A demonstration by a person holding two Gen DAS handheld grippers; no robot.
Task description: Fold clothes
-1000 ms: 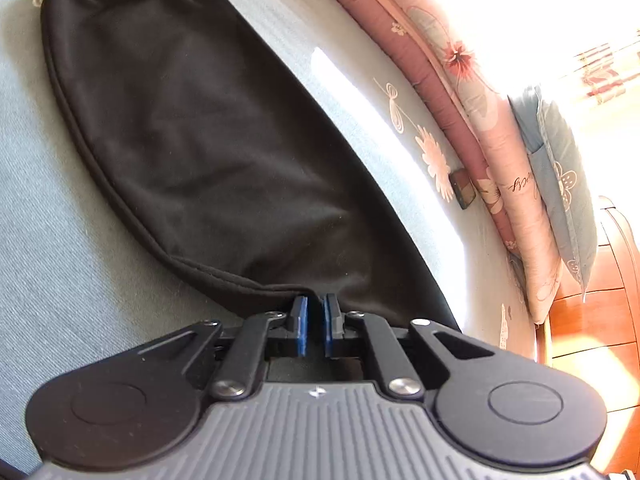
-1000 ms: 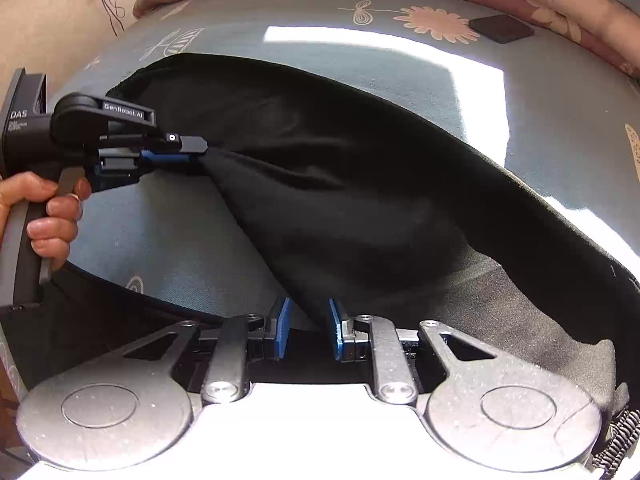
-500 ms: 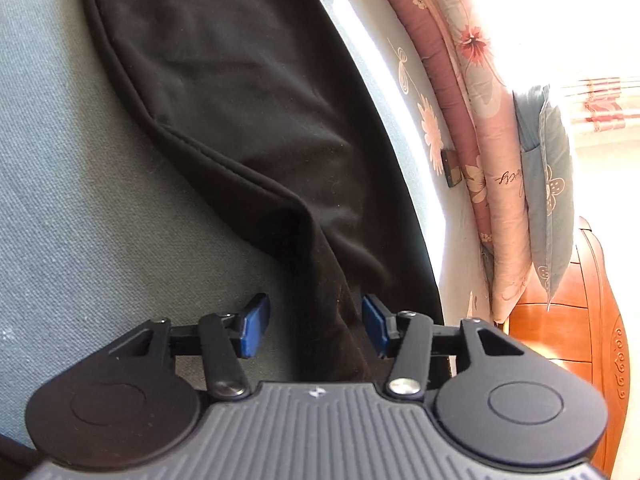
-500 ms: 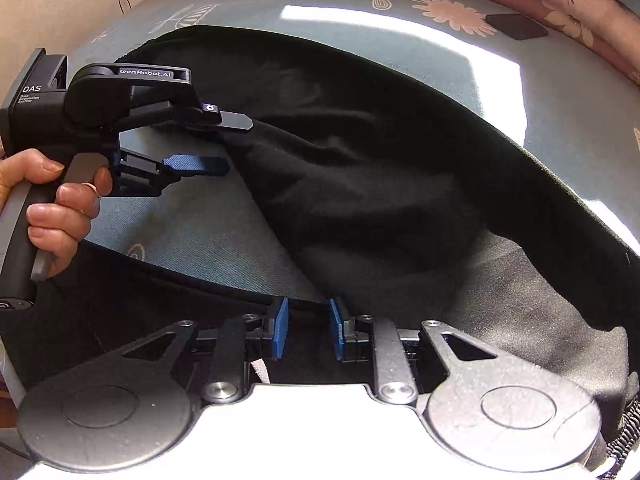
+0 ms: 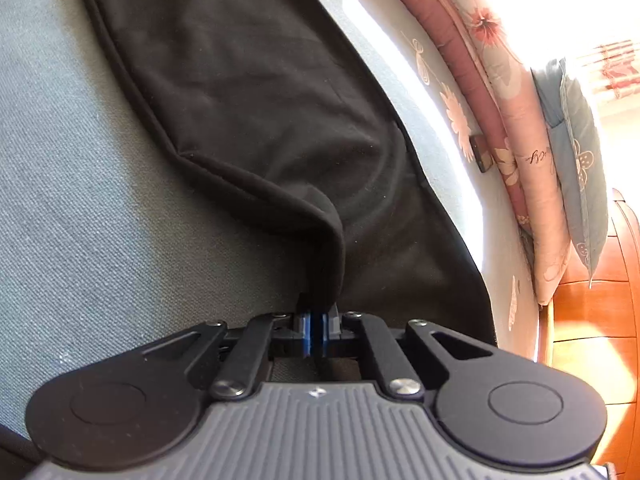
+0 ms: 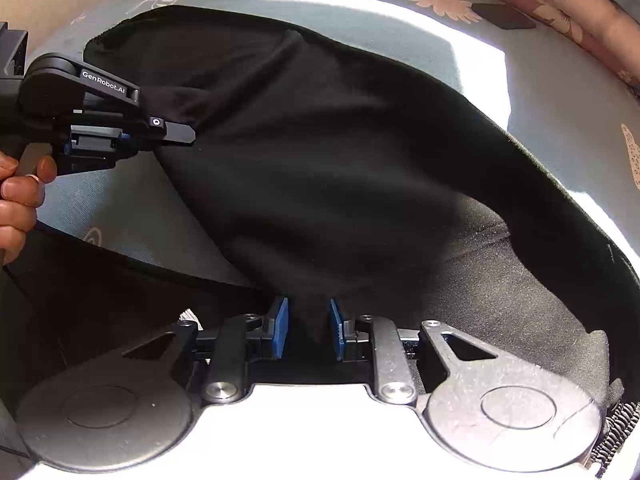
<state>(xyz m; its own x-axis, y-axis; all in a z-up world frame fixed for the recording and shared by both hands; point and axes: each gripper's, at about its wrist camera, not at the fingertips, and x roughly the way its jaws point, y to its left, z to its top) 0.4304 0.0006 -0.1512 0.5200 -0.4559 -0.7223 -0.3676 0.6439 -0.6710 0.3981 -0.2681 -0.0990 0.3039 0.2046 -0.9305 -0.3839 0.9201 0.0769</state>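
From the left wrist view, the left claw (image 5: 316,330) has just closed, and its blue pads are now pressed together on the thick hemmed edge of the black soft cotton garment (image 5: 248,92), which rises in a small ridge straight out of the jaws. The garment lies on the grey-blue woven bed cover (image 5: 80,208) and stretches away from this claw toward the upper part of the picture, so its long axis runs nearly along the line in which the claw points. At the right are the pink flowered quilt roll (image 5: 516,128) and a small dark flat object (image 5: 480,154) on the cover (what it is I cannot tell). From the right wrist view, the right claw (image 6: 308,330) stands partly spread with a bunch of the black cloth (image 6: 360,168) between its blue pads; they seem to pinch it, since the cloth narrows to a point there. The left claw (image 6: 176,136), held by the person's hand (image 6: 20,196), grips the nearer left side edge. I judge that the far end must be reached by carrying both held corners forward over the cloth.
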